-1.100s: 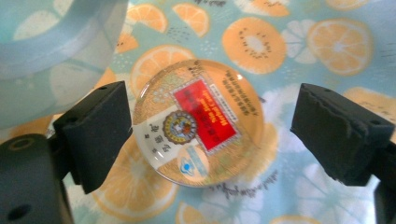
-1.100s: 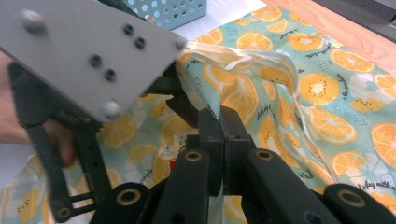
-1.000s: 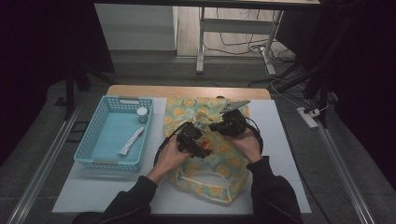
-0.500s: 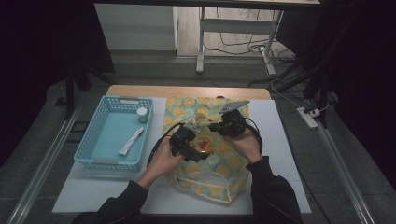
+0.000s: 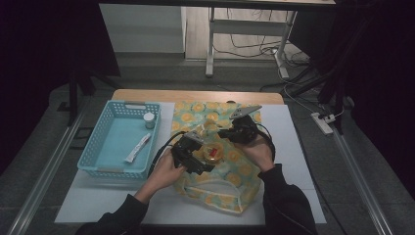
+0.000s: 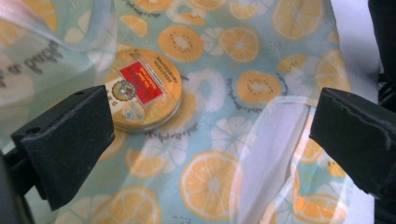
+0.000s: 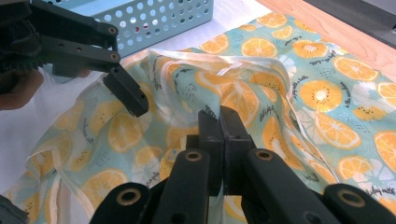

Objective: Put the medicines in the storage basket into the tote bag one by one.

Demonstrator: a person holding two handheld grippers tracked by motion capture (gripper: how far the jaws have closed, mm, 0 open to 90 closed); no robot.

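A cloth bag [image 5: 222, 183] printed with orange slices lies on the white mat. A round gold tin [image 5: 212, 155] with a red label rests inside its mouth. My left gripper [image 5: 199, 165] hovers over the bag [image 6: 243, 84]; its jaws have just been opening and stand wide. The tin [image 6: 142, 88] lies flat on the cloth beside the left jaw, untouched, with nothing between the pads [image 6: 70, 135]. My right gripper [image 5: 229, 133] is shut on the bag's upper edge and lifts it. The right gripper [image 7: 219, 116] pinches that printed cloth [image 7: 317, 102] in its own view.
A light blue perforated basket [image 5: 93, 147] stands left of the bag, holding a white tube [image 5: 137, 148] and a small jar [image 5: 149, 120]. Its wall [image 7: 154, 18] also shows behind the left gripper's finger [image 7: 126, 95]. The wooden table edge [image 5: 195, 95] runs along the back.
My left gripper has drawn back a little toward the lower left and opened, leaving the tin lying in the bag. The right gripper has kept still, pinching the bag's edge.
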